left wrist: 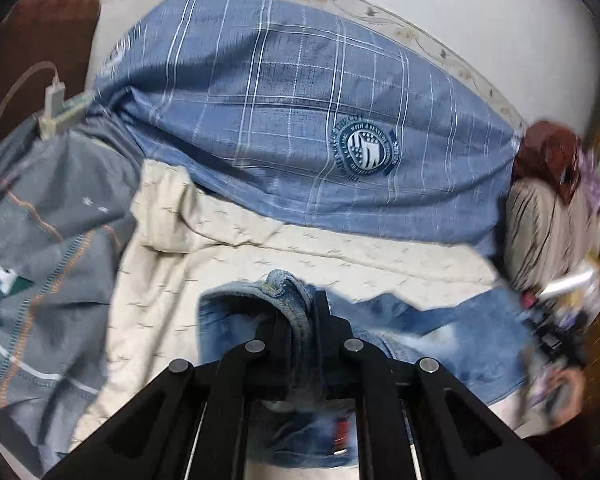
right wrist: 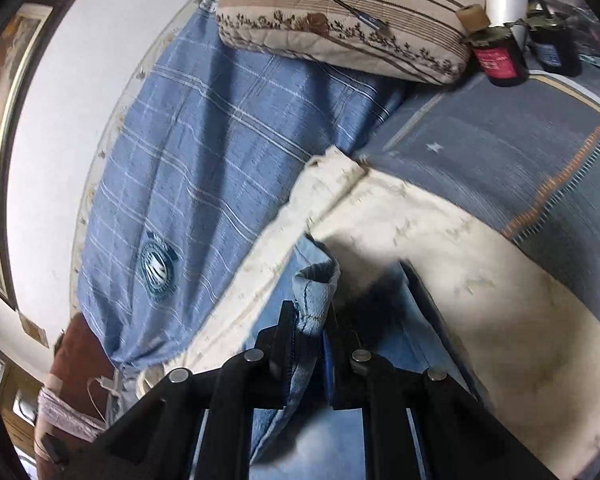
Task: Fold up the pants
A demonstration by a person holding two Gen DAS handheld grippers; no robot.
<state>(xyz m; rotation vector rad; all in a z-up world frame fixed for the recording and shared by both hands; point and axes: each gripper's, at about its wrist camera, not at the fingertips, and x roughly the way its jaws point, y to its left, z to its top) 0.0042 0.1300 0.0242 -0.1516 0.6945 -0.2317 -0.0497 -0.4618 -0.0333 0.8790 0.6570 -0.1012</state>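
Note:
The pants are light blue jeans (left wrist: 452, 332) lying on a cream quilted cloth (left wrist: 228, 248) on a bed. My left gripper (left wrist: 300, 312) is shut on a bunched hem or edge of the jeans, lifted a little above the cloth. The rest of the jeans spreads to the right and below it. My right gripper (right wrist: 308, 320) is shut on another folded edge of the jeans (right wrist: 316, 296), with the denim hanging down between its black fingers (right wrist: 278, 336). The cream cloth (right wrist: 460, 264) lies under it.
A blue checked blanket (left wrist: 300, 100) with a round badge lies behind the cream cloth. A grey patterned blanket (left wrist: 40, 240) is on the left with a charger (left wrist: 54, 108). A striped pillow (right wrist: 340, 20) and small dark bottles (right wrist: 500, 56) stand at the bed's end. A wall (left wrist: 460, 0) is behind.

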